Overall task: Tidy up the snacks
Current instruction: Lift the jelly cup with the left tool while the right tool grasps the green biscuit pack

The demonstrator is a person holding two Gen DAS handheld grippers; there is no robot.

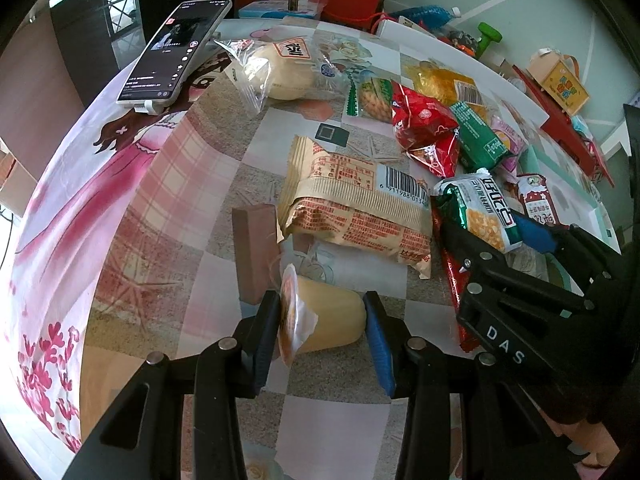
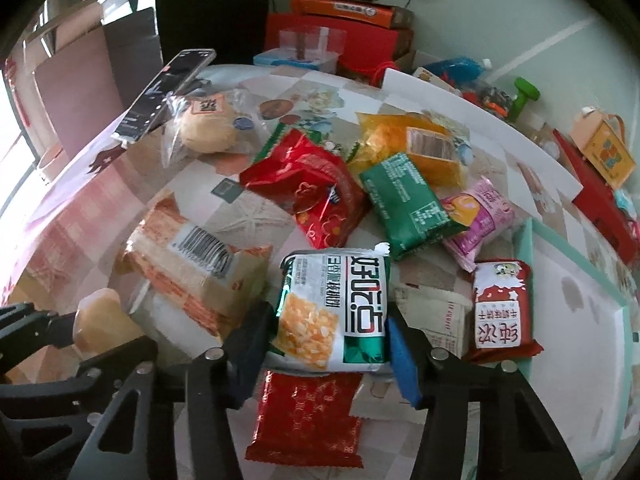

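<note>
My left gripper is shut on a pale yellow jelly cup lying on its side just above the patterned tablecloth; the same cup shows at the left edge of the right wrist view. My right gripper is shut on a white and green snack packet, its pads pressing both side edges. In the left wrist view that packet sits in the right gripper at the right. A flat red packet lies beneath it.
A beige cracker pack lies between the grippers, a brown block beside it. Red, green, pink and yellow packets are heaped behind. A teal-rimmed white tray is right; a phone and bagged bun far left.
</note>
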